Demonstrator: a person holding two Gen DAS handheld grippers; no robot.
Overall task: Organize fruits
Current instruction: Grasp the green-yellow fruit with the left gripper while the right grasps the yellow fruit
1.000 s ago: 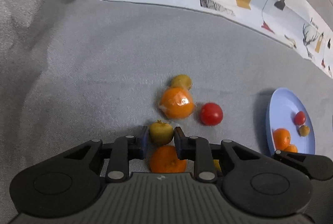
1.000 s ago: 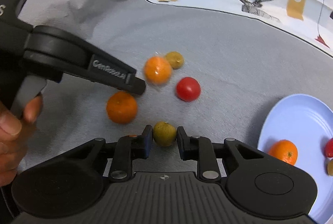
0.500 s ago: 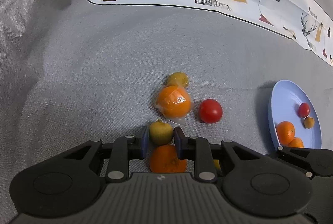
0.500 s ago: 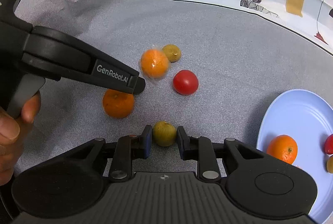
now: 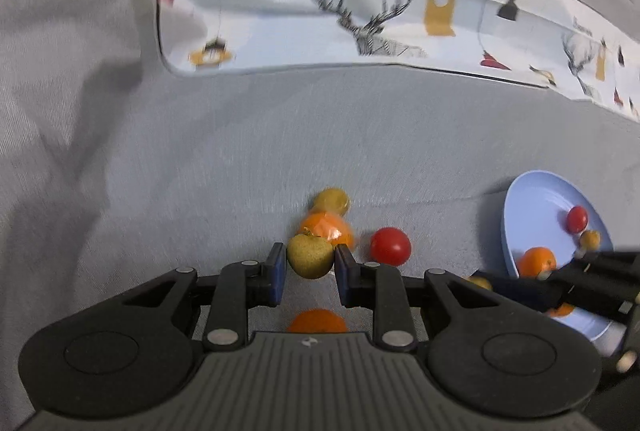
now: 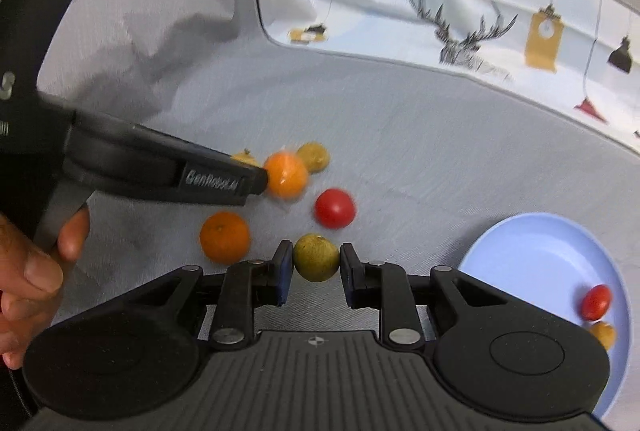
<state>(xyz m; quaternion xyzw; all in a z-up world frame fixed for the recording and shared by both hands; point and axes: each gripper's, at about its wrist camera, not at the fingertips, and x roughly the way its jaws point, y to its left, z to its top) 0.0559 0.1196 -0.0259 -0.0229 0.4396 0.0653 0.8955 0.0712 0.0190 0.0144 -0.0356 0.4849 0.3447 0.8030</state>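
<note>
Grey woven cloth covers the desk under everything I see, with a pale printed sheet laid along its far edge; the sheet carries stag heads, yellow clocks and a blurred heading that looks like "Fashion Home". A light blue plate sits at the right and holds a small red tomato, a yellowish fruit and, in the left view, oranges. My left gripper has its fingers closed on an olive-yellow fruit, round with a short stem. From the right view that gripper's side reads "GenRobot.AI", smeared by blur, and a hand grips its handle. My right gripper pinches a second olive-yellow fruit, speckled, between its fingers. Loose on the cloth lie a bare orange, an orange in clear wrap, a red tomato and another yellow-green fruit just behind.
</note>
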